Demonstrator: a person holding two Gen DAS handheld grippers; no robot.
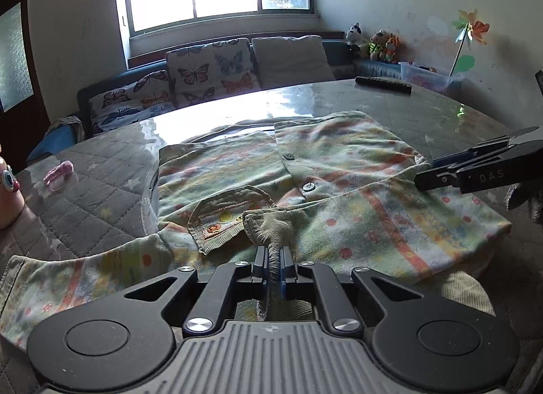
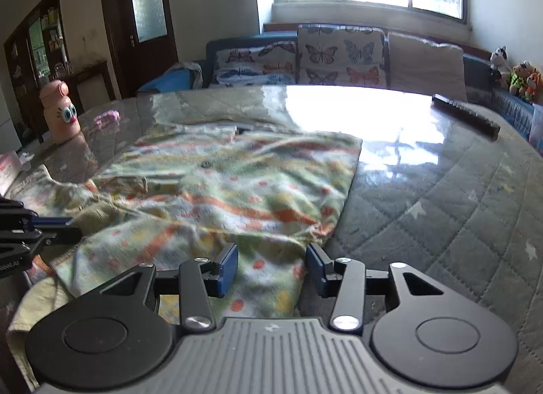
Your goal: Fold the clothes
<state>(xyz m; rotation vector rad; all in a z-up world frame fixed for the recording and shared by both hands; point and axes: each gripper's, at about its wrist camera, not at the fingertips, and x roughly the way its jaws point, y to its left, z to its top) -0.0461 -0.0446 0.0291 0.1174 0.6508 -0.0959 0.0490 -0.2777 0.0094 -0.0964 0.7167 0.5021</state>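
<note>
My left claw (image 1: 274,260) is clamped tight on a twisted strip of olive ribbed corduroy trim (image 1: 271,224), which looks like the collar end of the pale green flannel child's shirt with orange stripes and dots (image 1: 339,170). My right claw (image 2: 271,267) stands wide, its blue pads either side of a folded sleeve or hem edge (image 2: 264,278) without pinching it; in the left view its tip hovers just over the shirt's right part.

I judge that I am partway into a fold, with the collar end held while the right side has a layer already lying over the front. To do this well I would keep the collar grip low and taut so the cloth does not bunch, close the right claw on the edge only, not on two layers, and move both claws level so the crease runs straight.

The shirt lies spread on the glossy glass-covered quilted grey tabletop (image 2: 441,190), buttons (image 1: 308,186) up, collar end nearest me, one sleeve (image 1: 51,278) trailing off to the left. The cloth is soft, a little rumpled, and will likely slide easily on the glass.
</note>
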